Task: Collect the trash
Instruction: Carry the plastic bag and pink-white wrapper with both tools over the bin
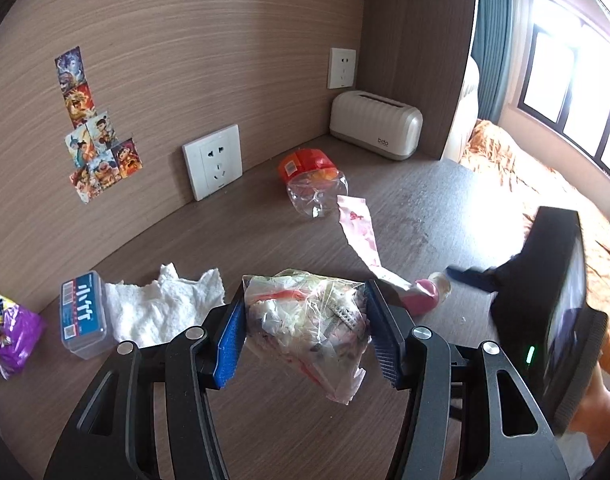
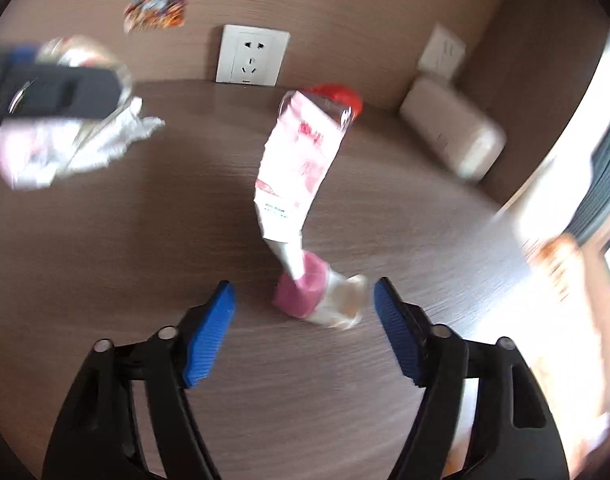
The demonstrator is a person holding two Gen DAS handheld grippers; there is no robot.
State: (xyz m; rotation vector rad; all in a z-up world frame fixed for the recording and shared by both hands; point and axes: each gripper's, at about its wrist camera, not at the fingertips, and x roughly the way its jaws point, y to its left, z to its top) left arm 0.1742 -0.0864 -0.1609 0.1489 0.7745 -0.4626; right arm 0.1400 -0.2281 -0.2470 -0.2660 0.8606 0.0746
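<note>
— Clutter, left to right: purple wrapper (image 1: 13,330), plastic box (image 1: 83,314), tissue (image 1: 161,306)?
— Left gripper (image 1: 305,324) clamped on stuffed clear bag (image 1: 305,320). Pink tube (image 2: 301,200) on desk (image 2: 145,220); right gripper (image 2: 305,300) gaping beside its cap end.

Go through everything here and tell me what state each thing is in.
Left gripper: shut on trash bag, lifted.
Right gripper: open, near pink tube.
Pink tube: squeezed flat, capped.
Bottle: crushed, lying down.
Tissue: crumpled.
Blue box: closed.
</note>
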